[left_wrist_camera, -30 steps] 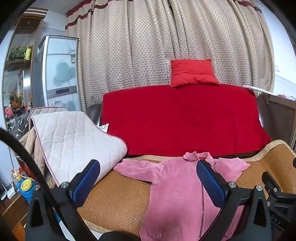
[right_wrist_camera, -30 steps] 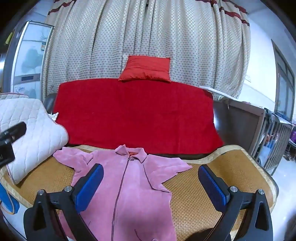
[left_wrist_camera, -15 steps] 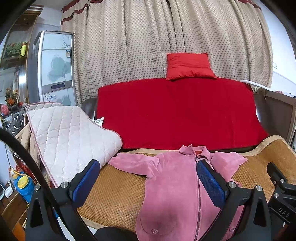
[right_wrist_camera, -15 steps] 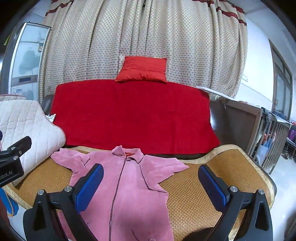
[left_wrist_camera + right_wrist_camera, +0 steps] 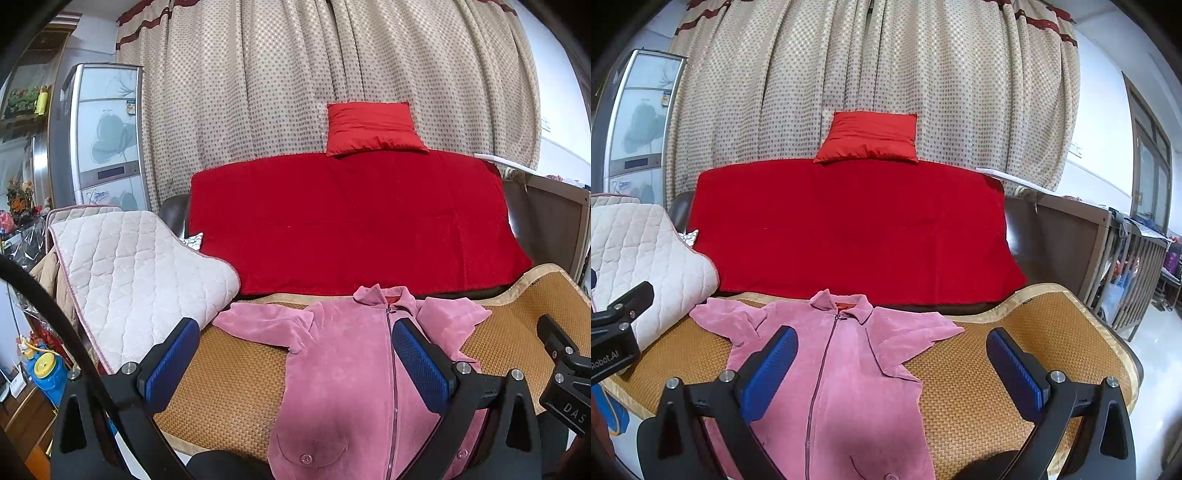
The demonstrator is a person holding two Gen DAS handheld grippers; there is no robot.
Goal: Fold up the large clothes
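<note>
Woven straw matting (image 5: pixel 997 373) covers the sofa seat, and both grippers hover above it with nothing in them. On the left gripper (image 5: pixel 295 362) the jaws stand spread wide, their blue pads well apart; between them lies the pink zip-front jacket's (image 5: pixel 343 369) sleeve and chest, with the zip running just beside the right-hand pad. On the right gripper (image 5: pixel 890 369) the jaws are likewise spread, and the jacket's other half and folded sleeve lie between them, the left-hand pad over the chest and the right-hand pad over bare matting. The jacket lies flat, front up, collar toward the sofa back, zipped closed, sleeves out to either side. Beyond the collar a red blanket (image 5: pixel 849 229) drapes the sofa back, with a red cushion (image 5: pixel 871 136) perched on top. Beside the jacket's one sleeve a quilted cream pad (image 5: pixel 133 273) rests on the sofa's end. Behind everything hangs a dotted beige curtain (image 5: pixel 295 92).
</note>
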